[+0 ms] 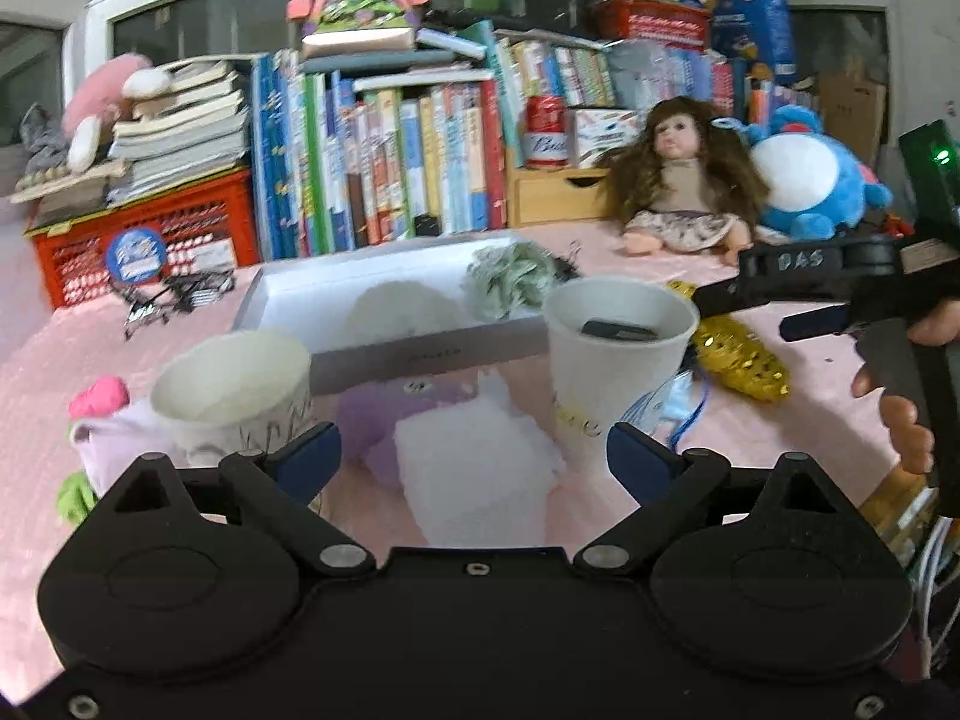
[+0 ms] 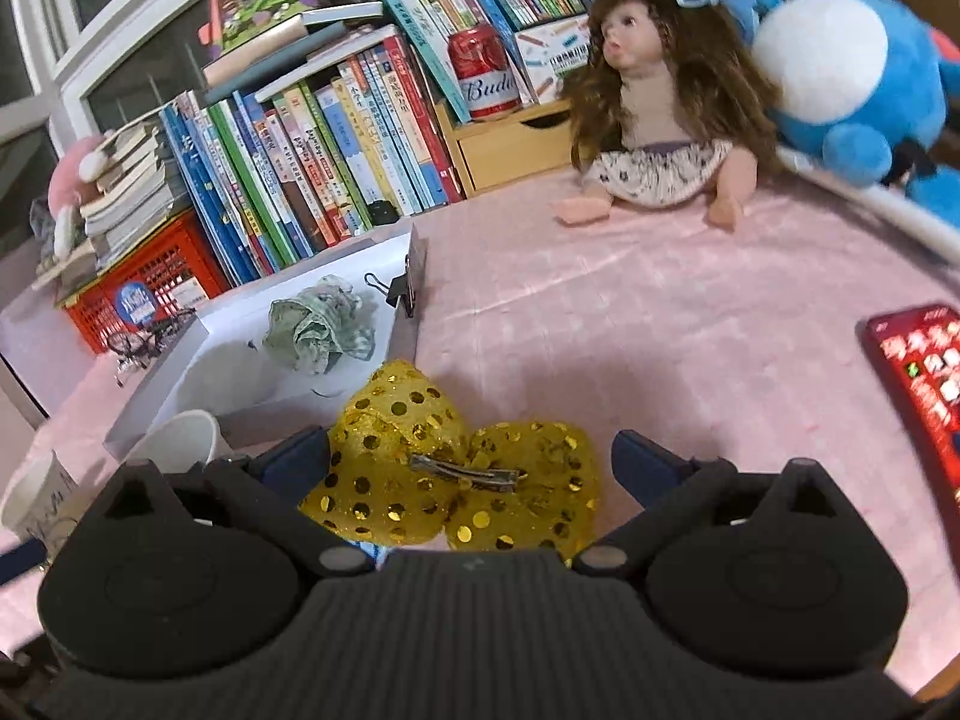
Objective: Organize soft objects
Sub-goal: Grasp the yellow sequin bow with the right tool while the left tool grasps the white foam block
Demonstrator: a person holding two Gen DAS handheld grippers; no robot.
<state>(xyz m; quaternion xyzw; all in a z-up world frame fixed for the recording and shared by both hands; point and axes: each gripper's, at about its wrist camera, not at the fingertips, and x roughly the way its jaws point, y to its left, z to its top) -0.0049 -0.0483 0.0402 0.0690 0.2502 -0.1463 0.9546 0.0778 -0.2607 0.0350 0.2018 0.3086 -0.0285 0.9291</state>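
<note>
Left hand-held gripper (image 1: 474, 456): matte black plastic body, two rounded lobes each with a shallow oval recess, triangular cut-outs above. Black link arms turn on silver pivot pins and end in dark blue finger pads (image 1: 309, 456). One small screw at body centre, two at the lower corners.

Right hand-held gripper (image 2: 471, 462): same build, with a ribbed black centre panel. Seen from the left wrist, it bears "DAS" lettering, a green indicator light and bare-skinned fingers (image 1: 903, 420) on its handle.
</note>
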